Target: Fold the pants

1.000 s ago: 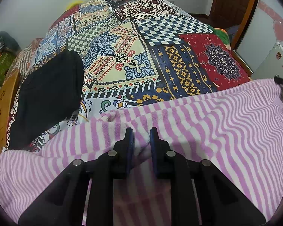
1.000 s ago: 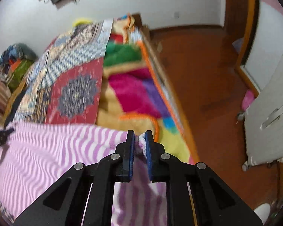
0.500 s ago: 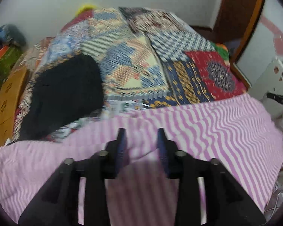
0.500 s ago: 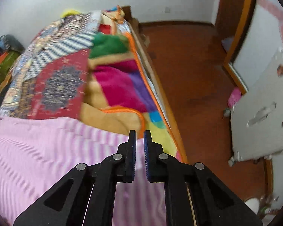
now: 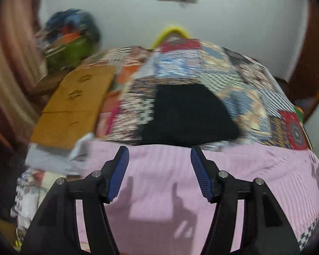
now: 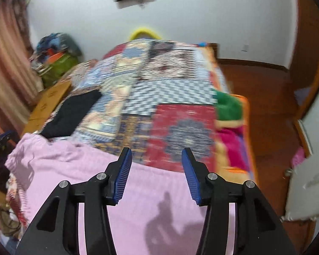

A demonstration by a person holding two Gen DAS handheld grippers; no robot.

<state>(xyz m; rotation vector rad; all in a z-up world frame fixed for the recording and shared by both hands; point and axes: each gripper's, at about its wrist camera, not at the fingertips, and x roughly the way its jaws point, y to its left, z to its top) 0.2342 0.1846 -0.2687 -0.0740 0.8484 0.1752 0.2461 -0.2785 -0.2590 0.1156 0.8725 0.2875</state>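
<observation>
The pink-and-white striped pants (image 5: 234,176) lie spread across the near end of the bed, seen in the right wrist view as a pink sheet (image 6: 78,170). My left gripper (image 5: 159,155) hovers above them, its jaws opening, nothing between the blue pads. My right gripper (image 6: 156,157) also hangs over the pants near their far edge, jaws opening and empty. Both views are blurred by motion. Shadows of the fingers fall on the fabric.
A folded black garment (image 5: 187,114) (image 6: 72,112) lies on the patchwork quilt (image 5: 255,89) (image 6: 170,97) beyond the pants. A cardboard box (image 5: 74,104) stands left of the bed, a heap of bags (image 6: 57,57) behind it. Wooden floor (image 6: 265,97) and a white appliance (image 6: 308,191) lie right.
Both grippers have let go of the striped pants, opened their jaws and lifted back and up. The pants now lie flat on the bed; more of the room shows.
</observation>
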